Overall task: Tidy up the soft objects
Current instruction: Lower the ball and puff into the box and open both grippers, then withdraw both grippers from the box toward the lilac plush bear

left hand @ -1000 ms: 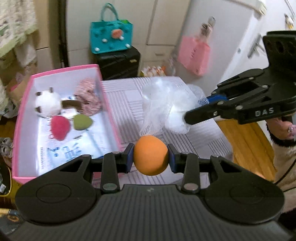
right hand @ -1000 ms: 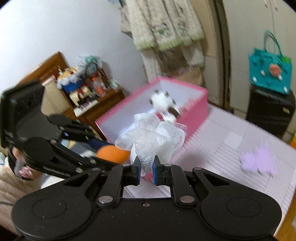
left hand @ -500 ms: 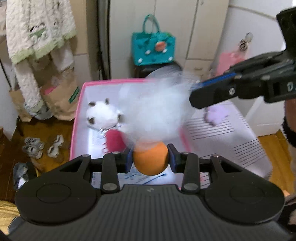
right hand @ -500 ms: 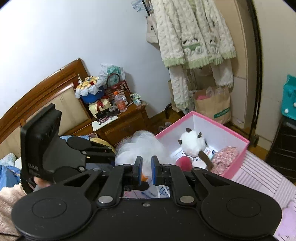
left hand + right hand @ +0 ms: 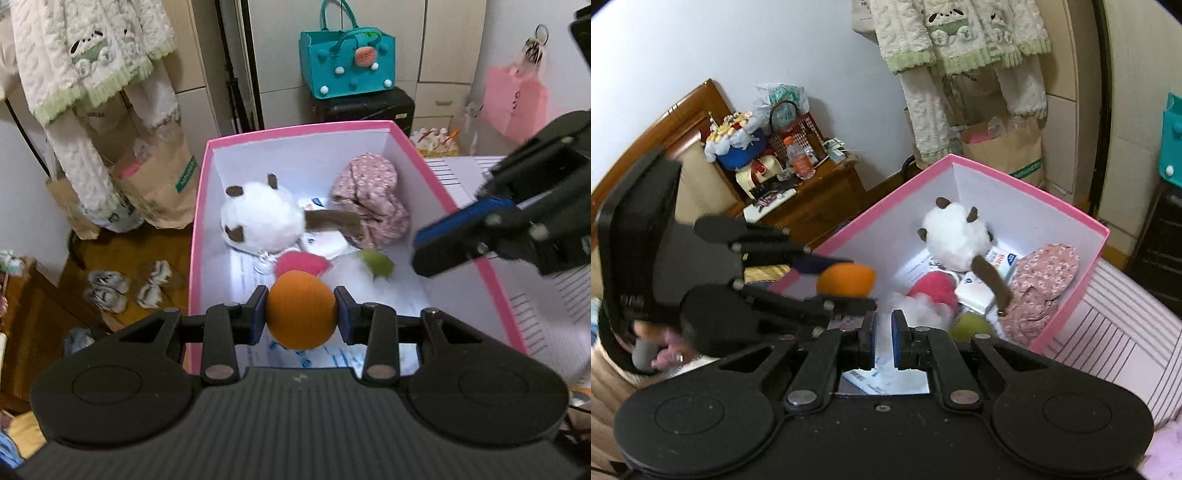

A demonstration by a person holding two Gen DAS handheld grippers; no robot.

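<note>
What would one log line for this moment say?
left tool: shut on ball, over box | right tool: shut, white puff at tip

I see an orange foam ball (image 5: pixel 301 314) above the pink box (image 5: pixel 295 129); inside lie a white plush (image 5: pixel 260 221), floral cloth (image 5: pixel 369 199), white mesh pouf (image 5: pixel 925 308), red (image 5: pixel 301 263) and green (image 5: pixel 376 263) sponges.

Orange ball (image 5: pixel 301 314), pink box (image 5: pixel 295 129) — white inside — floral pink cloth (image 5: pixel 373 199)

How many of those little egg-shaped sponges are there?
3: an orange sponge gripped in the left tongs over the pink box; a pink sponge and a green sponge lying inside it. White mesh may hide others.
</note>
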